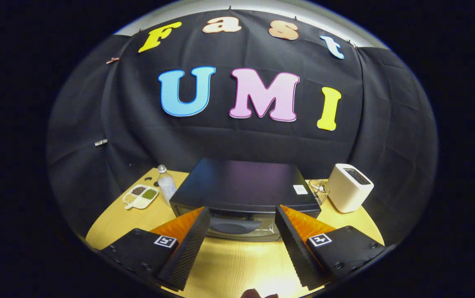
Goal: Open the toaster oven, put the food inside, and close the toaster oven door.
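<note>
Two fingers of the gripper point(242, 221) stand wide apart, holding nothing, aimed at the front of the flat-topped black toaster oven point(243, 182) just ahead of them. Its glass door point(237, 227) looks shut, with a dark rounded shape behind the pane; whether that is food cannot be told. That fits either an oven awaiting opening or one already closed again. Bare pale wooden tabletop point(229, 265) lies between the fingers and the door, leaving approach room. A clear plastic bottle point(166, 183) and a cream box-shaped toaster point(348, 187) flank the oven.

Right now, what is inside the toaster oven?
Through the toaster oven door glass, just beyond the open gripper, a dark rounded shape shows; the rest of the interior is hidden by the housing and fingers.
</note>
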The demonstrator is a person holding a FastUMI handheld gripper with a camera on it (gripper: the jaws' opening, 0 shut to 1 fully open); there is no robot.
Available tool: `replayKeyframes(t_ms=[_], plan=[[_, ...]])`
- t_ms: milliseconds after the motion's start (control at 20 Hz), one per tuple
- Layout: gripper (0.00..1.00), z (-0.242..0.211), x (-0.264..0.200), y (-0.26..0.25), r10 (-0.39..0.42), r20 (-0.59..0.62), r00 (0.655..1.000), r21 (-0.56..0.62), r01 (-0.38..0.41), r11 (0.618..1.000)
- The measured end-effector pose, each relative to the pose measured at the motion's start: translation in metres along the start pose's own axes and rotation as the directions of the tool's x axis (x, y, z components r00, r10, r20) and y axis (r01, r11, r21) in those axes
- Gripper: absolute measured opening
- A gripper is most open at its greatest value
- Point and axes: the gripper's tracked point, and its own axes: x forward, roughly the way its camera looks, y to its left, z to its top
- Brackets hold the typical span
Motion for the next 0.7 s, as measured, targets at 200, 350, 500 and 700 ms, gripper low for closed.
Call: replayKeyframes(t_ms=[200, 350, 500, 700], plan=[[0.99, 0.056, -0.020, -0.012, 0.008, 0.113, 0.994, 0.028, -0.011, 1.000], [0.99, 0.090, -0.036, -0.028, 0.006, 0.183, 0.983, 0.002, -0.007, 1.000], [0.99, 0.119, -0.057, -0.047, 0.003, 0.252, 0.968, -0.024, 0.003, 1.000], [0.99, 0.140, -0.080, -0.064, 0.009, 0.298, 0.955, -0.024, -0.002, 1.000]])
